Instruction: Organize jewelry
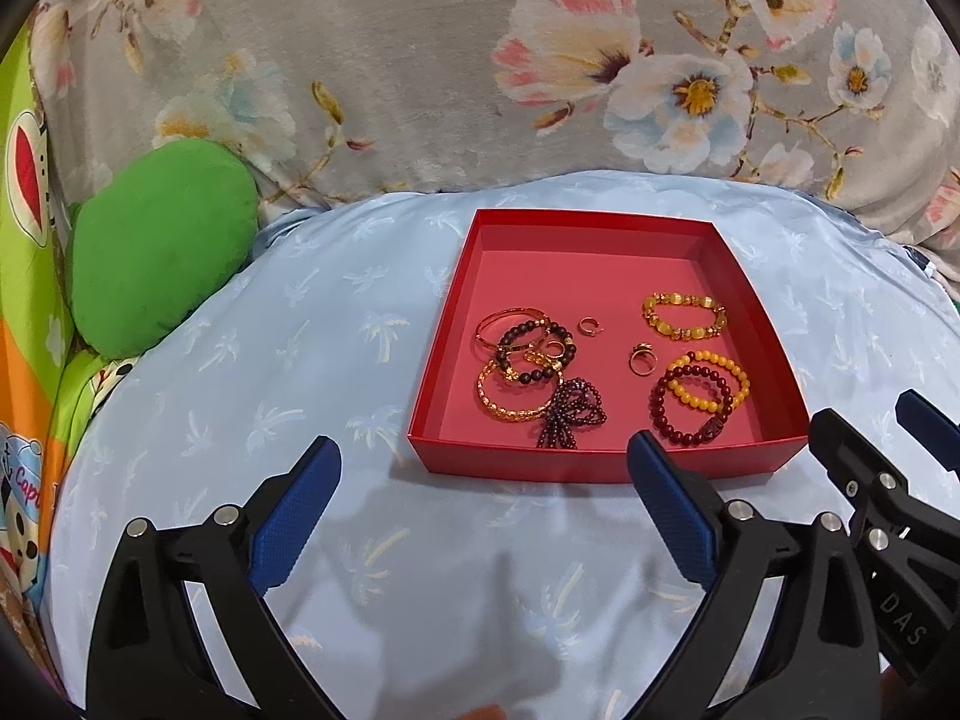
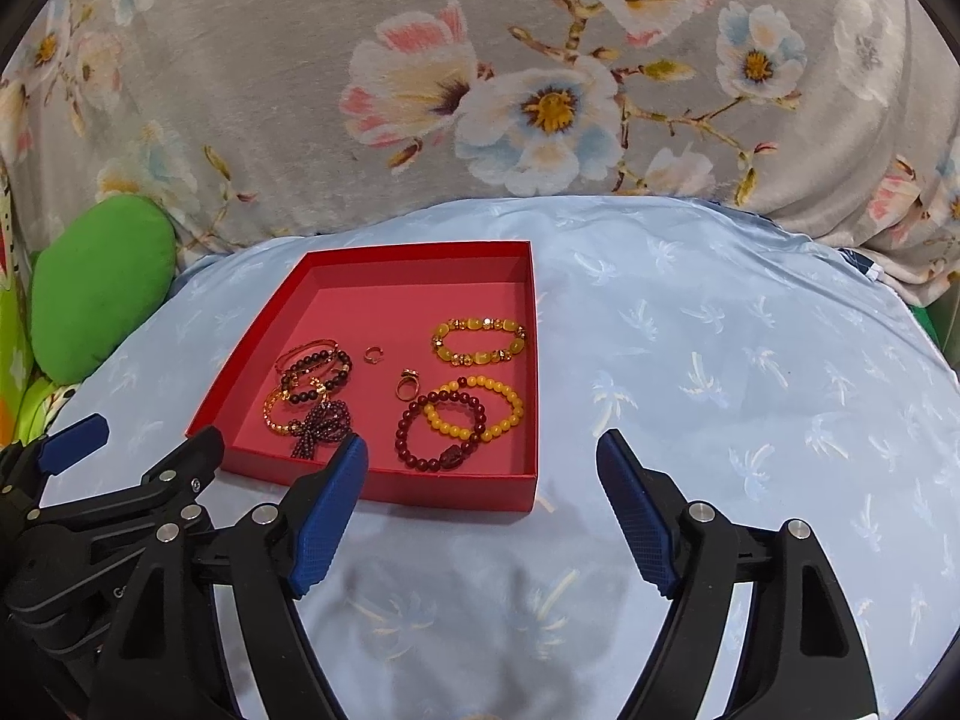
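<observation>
Your left claw (image 1: 483, 471) stands spread wide with nothing between its blue pads (image 1: 294, 516), hanging over the pale blue palm-print cloth (image 1: 240, 372) just short of the near wall of the red box (image 1: 576, 468). Its right pad overlaps that near wall in the left wrist view; whether it touches the wall cannot be told.

Your right claw (image 2: 480, 474) is likewise spread and empty. The near right corner of the red box (image 2: 456, 489) falls between its pads in the right wrist view, with the left pad (image 2: 327, 525) in front of the near wall.

The red box is an open, shallow tray lying flat on the cloth, and all the jewelry lies inside it, ahead of both claws:
- Near right corner of the box: a dark red bead bracelet (image 1: 690, 414) overlapping a yellow bead bracelet (image 1: 717, 381).
- Farther back along the right wall: a yellow and gold bead bracelet (image 1: 684, 315), apart from the others.
- Middle of the box: a gold ring (image 1: 641, 360) and, beyond it, a small open ring (image 1: 587, 326).
- Left half of the box: a tangle of gold bangles (image 1: 510, 402) with a dark brown bead bracelet (image 1: 540, 351) across them.
- Near wall, beside the tangle: a bunched purple bead strand (image 1: 570, 414).

A green cushion (image 1: 156, 246) lies left of the box; a grey floral blanket (image 1: 420, 60) rises behind it.
</observation>
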Demonstrator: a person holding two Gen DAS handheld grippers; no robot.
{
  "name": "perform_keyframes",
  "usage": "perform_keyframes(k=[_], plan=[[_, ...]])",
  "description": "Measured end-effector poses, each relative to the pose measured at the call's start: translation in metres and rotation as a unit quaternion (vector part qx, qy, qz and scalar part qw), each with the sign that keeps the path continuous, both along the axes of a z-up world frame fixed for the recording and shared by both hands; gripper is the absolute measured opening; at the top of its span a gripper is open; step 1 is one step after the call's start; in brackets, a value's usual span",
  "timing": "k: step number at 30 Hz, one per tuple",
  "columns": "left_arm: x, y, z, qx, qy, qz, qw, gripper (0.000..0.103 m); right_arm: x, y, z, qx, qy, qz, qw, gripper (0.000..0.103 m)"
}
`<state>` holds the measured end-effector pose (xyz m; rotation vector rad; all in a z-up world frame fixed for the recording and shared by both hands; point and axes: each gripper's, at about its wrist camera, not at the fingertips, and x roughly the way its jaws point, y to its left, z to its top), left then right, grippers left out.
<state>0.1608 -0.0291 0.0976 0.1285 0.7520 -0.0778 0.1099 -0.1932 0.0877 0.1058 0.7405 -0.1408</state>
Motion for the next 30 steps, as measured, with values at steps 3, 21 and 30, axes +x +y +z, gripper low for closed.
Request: perform_keyframes(k=[3, 21, 30], plan=[[-0.002, 0.000, 0.002, -0.001, -0.002, 0.001, 1.0000, 0.092, -0.002, 0.000, 0.002, 0.001, 0.000, -0.002, 1.000, 0.076], [-0.015, 0.004, 0.005, -0.001, -0.004, 0.015, 0.9999, 0.092, -0.013, 0.008, 0.011, -0.011, -0.004, 0.002, 1.000, 0.076], [-0.017, 0.006, 0.004, 0.001, -0.002, 0.017, 0.9999, 0.092, -0.018, 0.010, 0.010, -0.008, -0.002, 0.001, 1.000, 0.076]])
